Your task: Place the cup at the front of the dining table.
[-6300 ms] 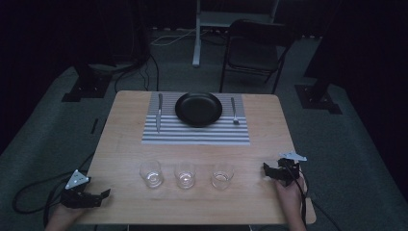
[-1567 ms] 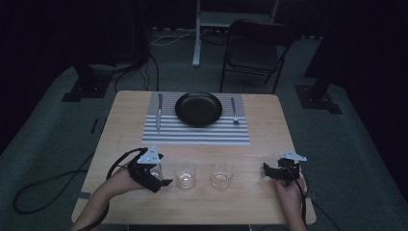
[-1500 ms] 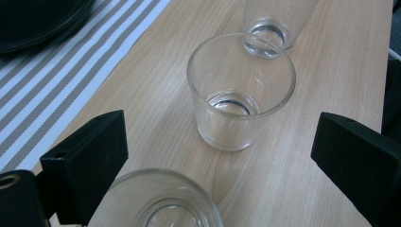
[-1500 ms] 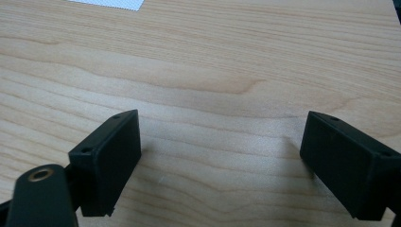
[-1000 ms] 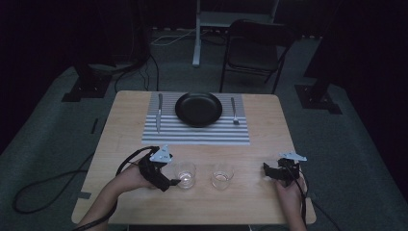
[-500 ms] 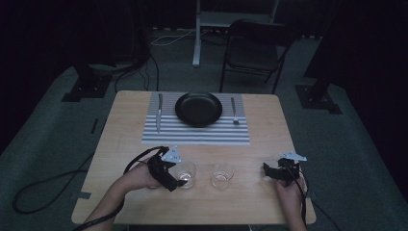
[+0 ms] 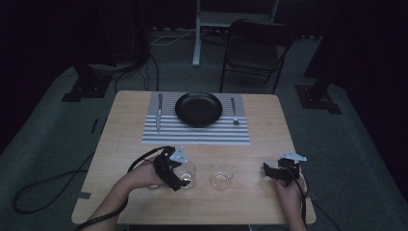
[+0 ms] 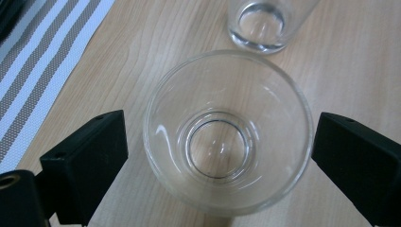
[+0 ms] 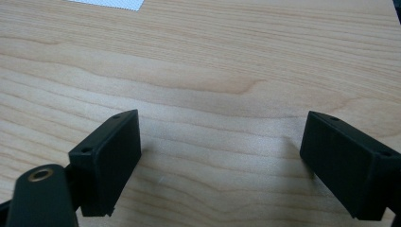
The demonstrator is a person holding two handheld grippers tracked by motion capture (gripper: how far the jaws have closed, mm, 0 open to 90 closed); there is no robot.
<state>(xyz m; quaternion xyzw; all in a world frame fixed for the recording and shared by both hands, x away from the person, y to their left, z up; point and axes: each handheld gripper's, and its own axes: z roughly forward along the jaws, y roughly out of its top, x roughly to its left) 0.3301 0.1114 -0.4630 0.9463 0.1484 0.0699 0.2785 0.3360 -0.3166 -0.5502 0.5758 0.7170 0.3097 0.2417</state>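
Left gripper (image 8: pixel 217 156): jaws wide, straddling a glass (image 8: pixel 227 132), holding nothing; contact unclear.
Glass: upright on the table (image 7: pixel 260 202), near edge, another glass (image 7: pixel 222 177) just beside it.
Right gripper (image 9: pixel 222 165): jaws wide, empty, over bare wood.

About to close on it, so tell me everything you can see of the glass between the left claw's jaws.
The glass is a clear, empty tumbler with a thick round base and a wider rim, standing upright on the wooden table. It sits between the open jaws of the left claw, with a small gap on each side, so nothing grips it. A second glass stands just beyond it, apart.
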